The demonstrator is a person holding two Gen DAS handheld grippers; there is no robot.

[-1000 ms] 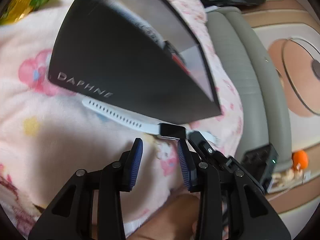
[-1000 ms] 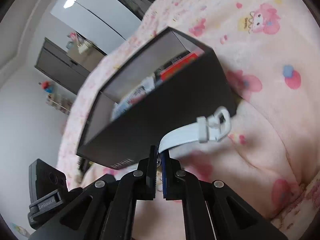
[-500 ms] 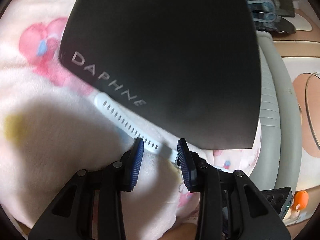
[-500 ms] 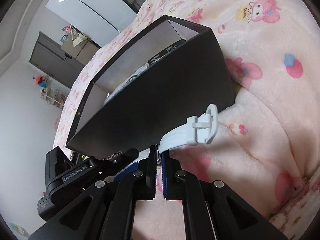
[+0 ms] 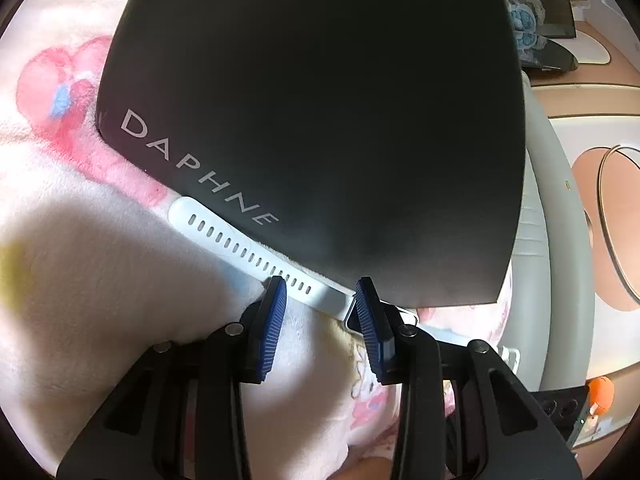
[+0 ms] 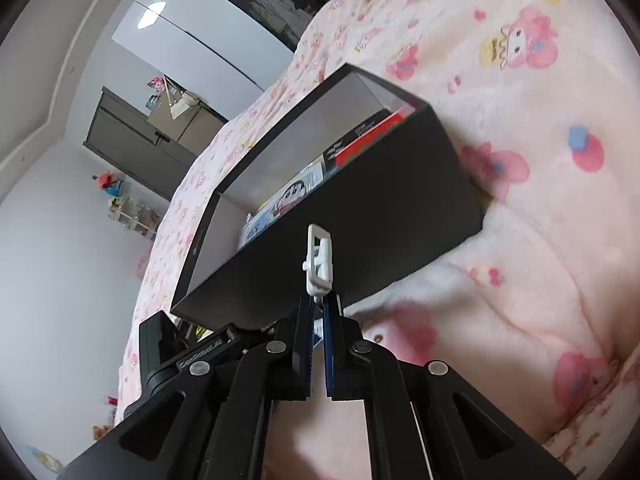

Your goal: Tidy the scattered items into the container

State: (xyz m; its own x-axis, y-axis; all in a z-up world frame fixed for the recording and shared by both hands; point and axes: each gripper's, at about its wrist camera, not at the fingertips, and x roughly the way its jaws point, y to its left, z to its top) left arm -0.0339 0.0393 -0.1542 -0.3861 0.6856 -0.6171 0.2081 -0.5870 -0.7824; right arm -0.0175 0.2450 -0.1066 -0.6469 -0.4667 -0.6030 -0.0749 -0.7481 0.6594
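Right gripper [image 6: 316,312]: clamped on white watch [image 6: 319,264] – buckle end at 12 o'clock.
Left gripper [image 5: 320,300]: wide, straddling the strap.
Black box [image 5: 320,120]: just beyond, on pink blanket [image 5: 80,280].

I count one black box [image 6: 360,216] mid-frame, one white watch [image 5: 256,258] lower centre, two packets inside the box: one red [image 6: 370,136], one cartoon-printed [image 6: 290,200]. One pink blanket [image 6: 540,140].
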